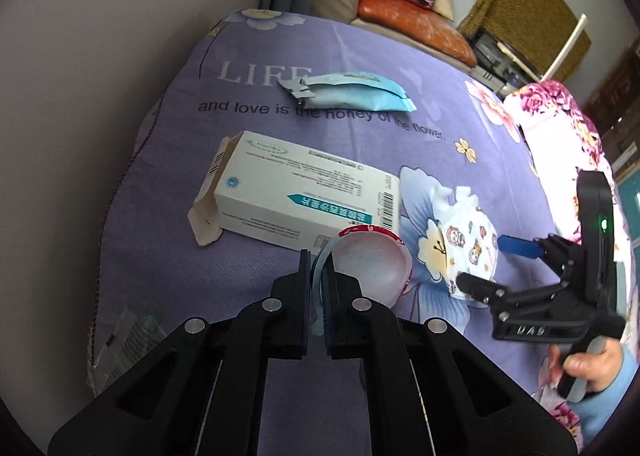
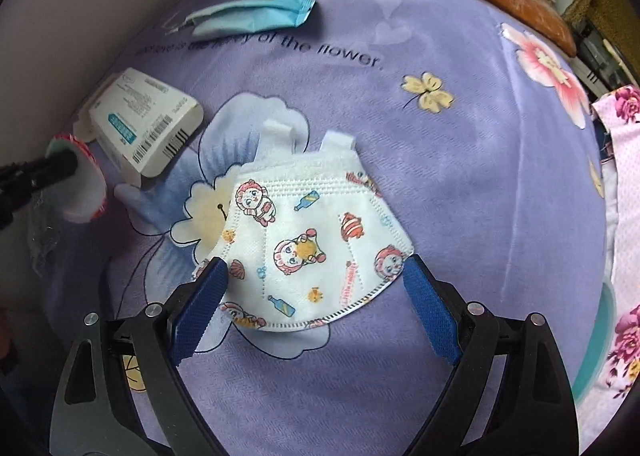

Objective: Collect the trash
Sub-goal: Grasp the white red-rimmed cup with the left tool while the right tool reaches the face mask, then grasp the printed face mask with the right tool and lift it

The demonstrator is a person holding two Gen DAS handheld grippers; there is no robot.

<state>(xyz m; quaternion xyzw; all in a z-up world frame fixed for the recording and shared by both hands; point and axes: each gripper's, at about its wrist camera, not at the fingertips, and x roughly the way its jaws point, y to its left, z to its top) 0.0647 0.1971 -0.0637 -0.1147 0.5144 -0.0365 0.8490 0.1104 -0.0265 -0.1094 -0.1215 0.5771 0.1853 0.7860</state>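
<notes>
My left gripper (image 1: 318, 272) held a cup by its rim; my right gripper (image 2: 316, 292) stood spread wide around a face mask.

My left gripper's 2 black fingers were pinched nearly together on the thin rim of a translucent plastic cup (image 1: 374, 268) with a red patterned band, tipped on its side. My right gripper's ribbed blue pads (image 2: 200, 312) flanked the soft white cartoon-printed mask (image 2: 312, 252), lying flat on the plush purple flowered blanket (image 2: 460, 176). Just beyond the cup lay a rectangular white cardboard medicine box (image 1: 296, 196), 1 end flap open; farther off, a crinkled light-blue foil wrapper (image 1: 352, 92).
</notes>
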